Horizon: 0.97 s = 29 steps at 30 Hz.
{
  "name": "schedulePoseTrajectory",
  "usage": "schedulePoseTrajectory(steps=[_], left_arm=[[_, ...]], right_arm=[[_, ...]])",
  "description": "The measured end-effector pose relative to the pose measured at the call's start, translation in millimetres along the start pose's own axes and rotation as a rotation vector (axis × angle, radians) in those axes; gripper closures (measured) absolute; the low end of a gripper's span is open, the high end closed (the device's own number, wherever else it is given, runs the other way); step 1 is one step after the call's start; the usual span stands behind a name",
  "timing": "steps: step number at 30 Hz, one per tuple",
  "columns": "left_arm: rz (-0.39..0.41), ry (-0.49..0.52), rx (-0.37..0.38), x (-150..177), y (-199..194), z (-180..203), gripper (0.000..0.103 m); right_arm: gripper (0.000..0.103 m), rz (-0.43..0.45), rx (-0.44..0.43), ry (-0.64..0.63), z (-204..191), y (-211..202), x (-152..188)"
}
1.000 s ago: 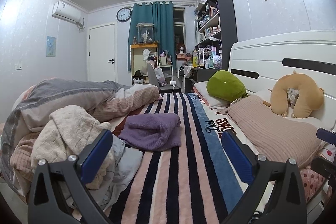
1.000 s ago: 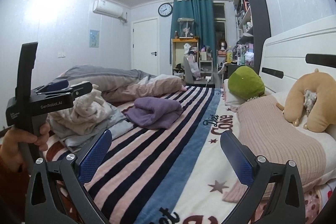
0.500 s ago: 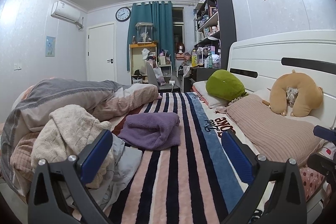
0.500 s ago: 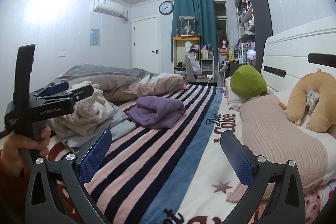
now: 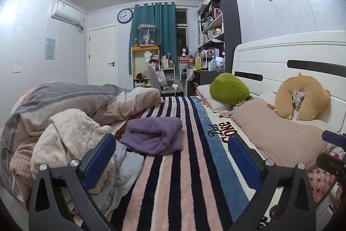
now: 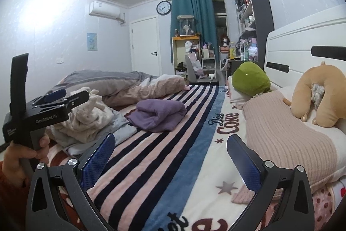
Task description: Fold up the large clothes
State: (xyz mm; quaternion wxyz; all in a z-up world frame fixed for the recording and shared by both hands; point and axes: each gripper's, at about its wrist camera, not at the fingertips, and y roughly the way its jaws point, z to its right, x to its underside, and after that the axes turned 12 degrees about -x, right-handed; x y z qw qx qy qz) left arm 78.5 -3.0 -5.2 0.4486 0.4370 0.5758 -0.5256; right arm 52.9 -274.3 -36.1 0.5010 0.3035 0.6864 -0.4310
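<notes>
We hold the left gripper (image 5: 170, 157) spread wide over the striped blanket (image 5: 173, 176), nothing between its blue pads. The right gripper (image 6: 170, 157) is just as wide and empty. The purple sweater (image 5: 154, 135) lies bunched mid-bed, well ahead of both — beside it a heap of cream fleece clothes (image 5: 69, 140). Our hand (image 6: 23, 155) grips the left tool's handle.

Green plush (image 5: 230, 88) at 2 o'clock on pillow by headboard (image 5: 281, 57). Tan neck cushion (image 5: 302, 99) at 3, on pink pillow (image 5: 279, 133). Wall clock (image 5: 125, 16) at 11, left of teal curtain (image 5: 164, 25). AC unit (image 5: 66, 13) at 10. Striped blanket (image 5: 183, 166) covers bed.
</notes>
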Motion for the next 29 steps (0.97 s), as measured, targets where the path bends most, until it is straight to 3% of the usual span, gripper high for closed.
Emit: schedulePoseTrajectory(steps=[29], left_arm=[[0.0,-0.001,0.048,3.6,3.5,-3.0,0.001]], right_arm=[[0.0,0.023,0.018,0.022,4.0,-7.8,-1.5]])
